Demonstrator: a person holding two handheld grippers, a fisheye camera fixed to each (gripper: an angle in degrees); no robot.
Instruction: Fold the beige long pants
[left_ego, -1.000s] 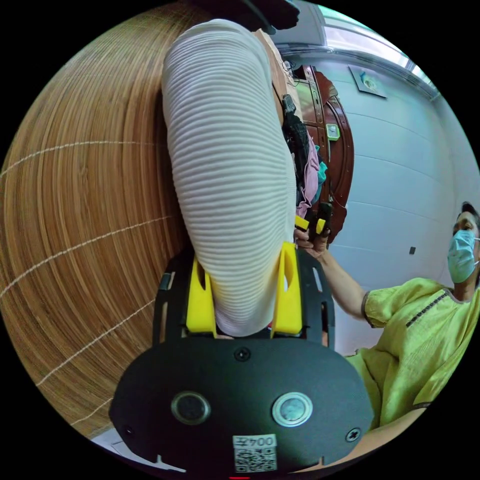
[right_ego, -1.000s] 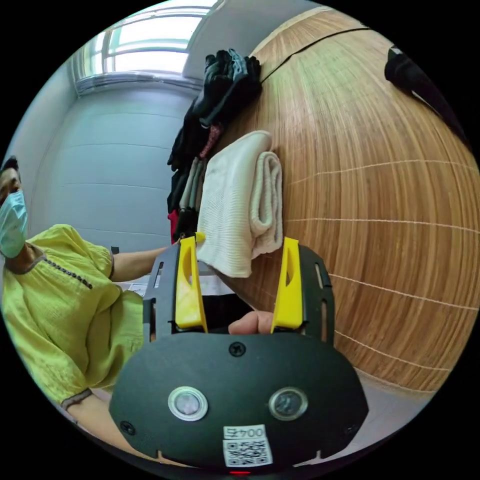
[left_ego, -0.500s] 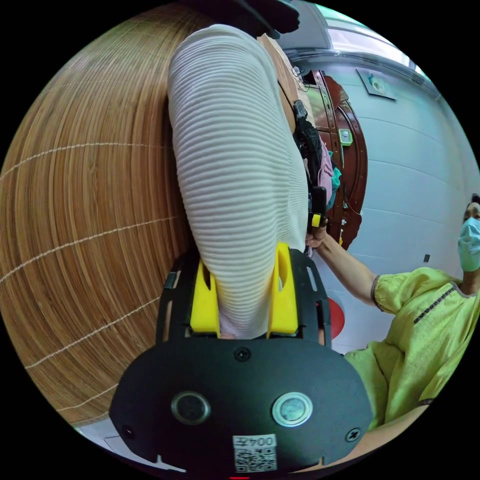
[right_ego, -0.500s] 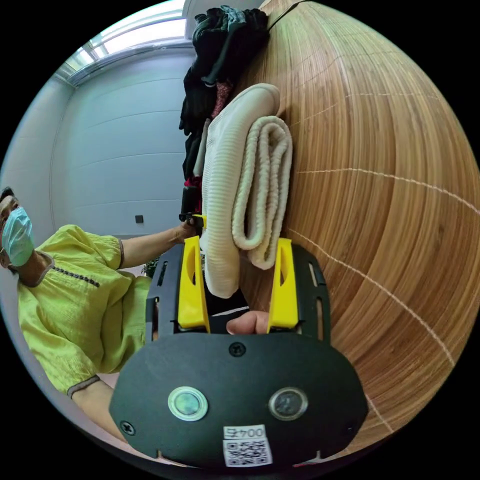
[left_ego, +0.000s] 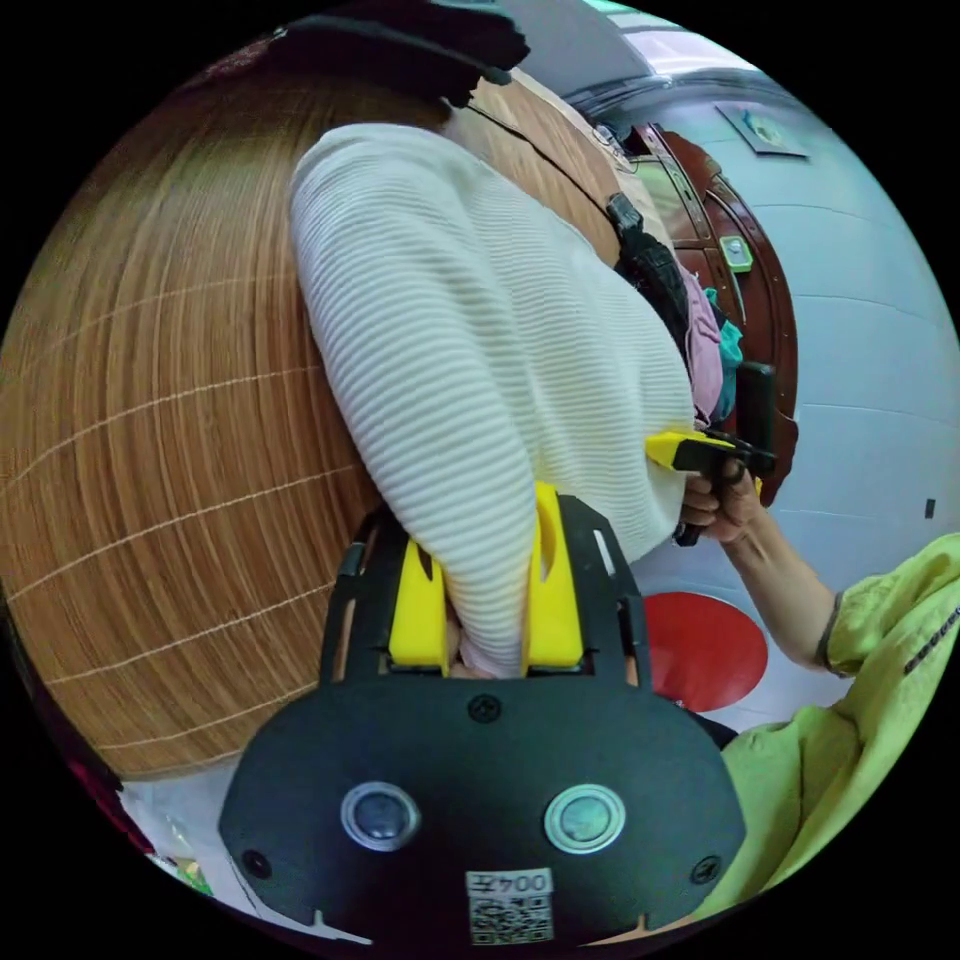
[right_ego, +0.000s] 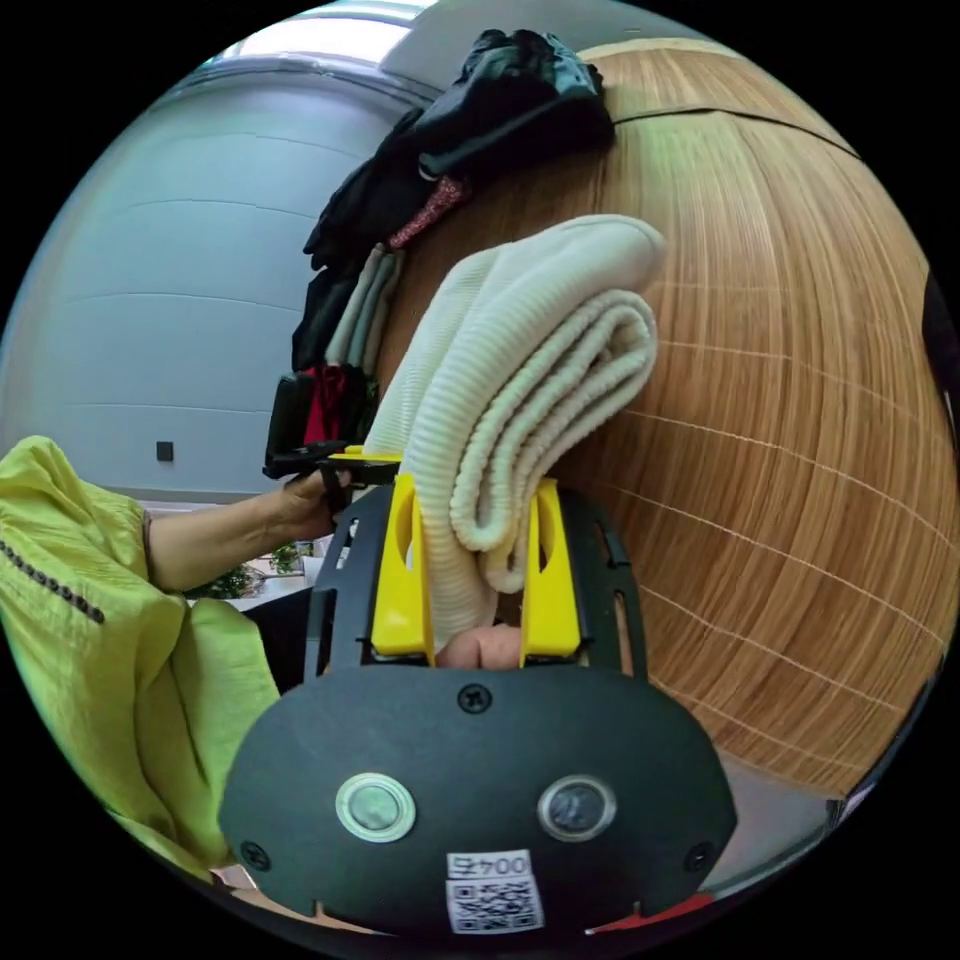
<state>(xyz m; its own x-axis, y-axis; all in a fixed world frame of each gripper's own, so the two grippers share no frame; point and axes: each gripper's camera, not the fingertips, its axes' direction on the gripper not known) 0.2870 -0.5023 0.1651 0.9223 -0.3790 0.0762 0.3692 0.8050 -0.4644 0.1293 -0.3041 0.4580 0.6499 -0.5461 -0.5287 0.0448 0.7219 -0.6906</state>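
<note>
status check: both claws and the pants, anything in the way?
Left claw shut on folded beige pants. Right claw shut on the bundle's layered edge. Bundle against bamboo mat. Dark clothes pile beyond it, not blocking.

Both views close behind own jaws, facing each other — sharing folded pants (left_ego: 480, 340), bamboo mat (right_ego: 790, 420)

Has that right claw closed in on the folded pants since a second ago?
Yes. The right claw now pinches the pants; a second ago they lay beyond its tips on the bamboo mat.
</note>
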